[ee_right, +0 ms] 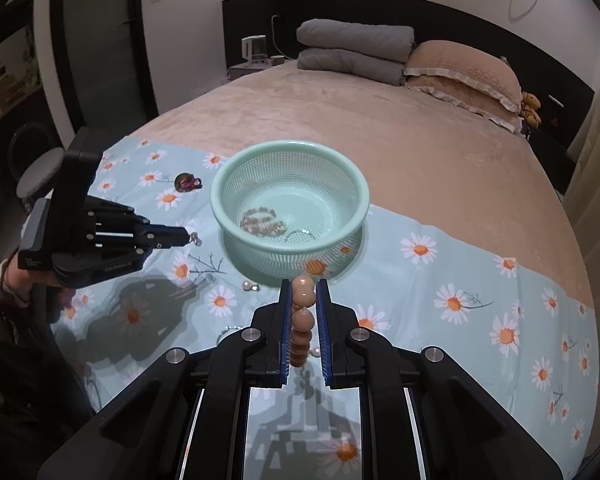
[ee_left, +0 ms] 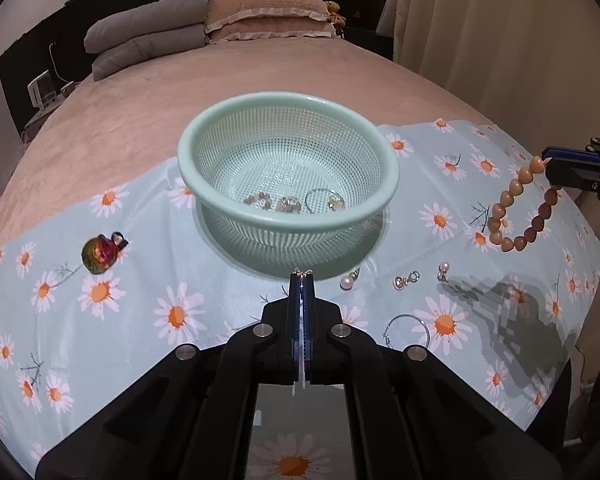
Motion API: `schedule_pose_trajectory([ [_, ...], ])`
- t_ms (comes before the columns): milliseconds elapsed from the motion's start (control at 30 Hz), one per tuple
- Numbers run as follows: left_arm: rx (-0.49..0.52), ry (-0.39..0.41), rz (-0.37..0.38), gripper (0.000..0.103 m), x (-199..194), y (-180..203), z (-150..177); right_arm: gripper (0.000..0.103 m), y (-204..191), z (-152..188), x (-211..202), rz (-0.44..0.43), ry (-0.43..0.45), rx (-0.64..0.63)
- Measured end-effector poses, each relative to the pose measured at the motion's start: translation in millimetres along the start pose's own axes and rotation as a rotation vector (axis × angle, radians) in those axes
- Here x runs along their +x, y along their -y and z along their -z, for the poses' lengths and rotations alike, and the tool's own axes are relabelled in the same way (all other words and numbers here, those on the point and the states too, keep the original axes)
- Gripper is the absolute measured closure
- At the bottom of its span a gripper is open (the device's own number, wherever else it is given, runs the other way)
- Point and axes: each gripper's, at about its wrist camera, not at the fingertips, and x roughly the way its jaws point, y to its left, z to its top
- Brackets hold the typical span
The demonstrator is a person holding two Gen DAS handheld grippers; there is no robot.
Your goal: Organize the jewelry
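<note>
A mint green mesh basket stands on a daisy-print cloth on the bed, with a bracelet and rings inside. My left gripper is shut on a small silver earring and holds it in front of the basket, above the cloth. My right gripper is shut on a tan bead bracelet, which hangs in the air right of the basket. On the cloth lie a pearl earring, a small charm, another pearl earring, a hoop and an iridescent bell charm.
Grey folded blankets and a pink pillow sit at the head of the bed. Curtains hang at the right. A nightstand with a kettle stands beside the bed.
</note>
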Motion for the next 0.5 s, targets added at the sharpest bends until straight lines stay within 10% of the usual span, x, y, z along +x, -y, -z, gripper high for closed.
schedule_pose_trajectory([
  [500,0.069,0.018,-0.033,0.101,25.1,-14.1,-60.7,0.092,-7.4,-63.1,54.3,-0.050,0.019,-0.040],
])
